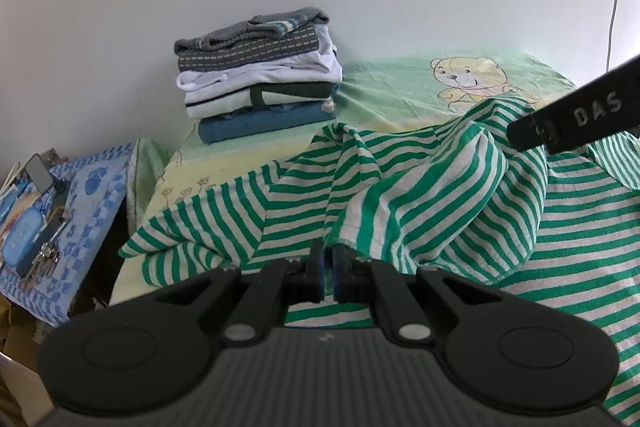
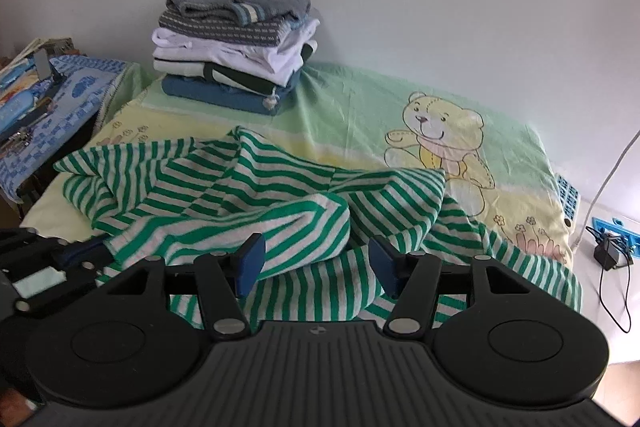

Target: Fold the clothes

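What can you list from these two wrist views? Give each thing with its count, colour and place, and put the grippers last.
Striped shirt: one, green and white, crumpled across the near part of the bed.
Stack of folded clothes: one pile; grey, white, dark green and blue layers; far left corner of the bed, by the wall.
Bed sheet: one, pale green and yellow with a bear print, under everything.
Side table cloth: one, blue patterned, left of the bed, with small items on it.
Charger: one, black, right of the bed.
Left gripper: black, shut on the striped shirt.
Right gripper: black with blue pads, open over the shirt.
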`<move>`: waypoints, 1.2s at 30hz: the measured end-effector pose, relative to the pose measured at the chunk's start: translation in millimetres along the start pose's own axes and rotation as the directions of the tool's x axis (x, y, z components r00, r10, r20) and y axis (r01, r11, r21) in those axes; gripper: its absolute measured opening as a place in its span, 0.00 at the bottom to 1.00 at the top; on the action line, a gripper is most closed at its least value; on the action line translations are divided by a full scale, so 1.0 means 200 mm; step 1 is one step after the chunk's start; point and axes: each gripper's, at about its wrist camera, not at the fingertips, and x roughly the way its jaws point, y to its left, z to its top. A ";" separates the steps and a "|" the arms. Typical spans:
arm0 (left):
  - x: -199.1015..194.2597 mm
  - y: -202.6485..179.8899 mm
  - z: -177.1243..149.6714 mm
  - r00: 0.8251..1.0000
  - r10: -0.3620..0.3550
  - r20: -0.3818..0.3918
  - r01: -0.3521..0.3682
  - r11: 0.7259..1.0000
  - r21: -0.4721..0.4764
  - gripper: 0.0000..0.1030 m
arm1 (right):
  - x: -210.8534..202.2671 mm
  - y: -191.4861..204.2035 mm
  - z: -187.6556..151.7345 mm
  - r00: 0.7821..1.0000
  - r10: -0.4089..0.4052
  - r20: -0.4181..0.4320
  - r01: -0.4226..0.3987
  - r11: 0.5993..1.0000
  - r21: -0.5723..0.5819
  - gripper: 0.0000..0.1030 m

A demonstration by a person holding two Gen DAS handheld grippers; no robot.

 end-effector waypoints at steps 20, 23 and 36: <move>0.09 -0.03 0.00 0.998 -0.007 -0.057 0.009 0.999 0.034 0.06 | 0.00 0.08 -0.41 0.983 0.174 0.053 -0.166 0.977 -0.136 0.59; 0.09 -0.04 0.02 0.998 -0.008 -0.067 0.011 0.999 0.042 0.08 | 0.01 0.18 -0.49 0.979 0.191 0.072 -0.167 0.953 -0.252 0.59; 0.09 -0.09 0.11 0.994 -0.014 -0.109 0.019 0.999 0.050 0.10 | 0.26 0.42 -0.49 0.983 0.120 0.137 -0.066 0.937 -0.342 0.25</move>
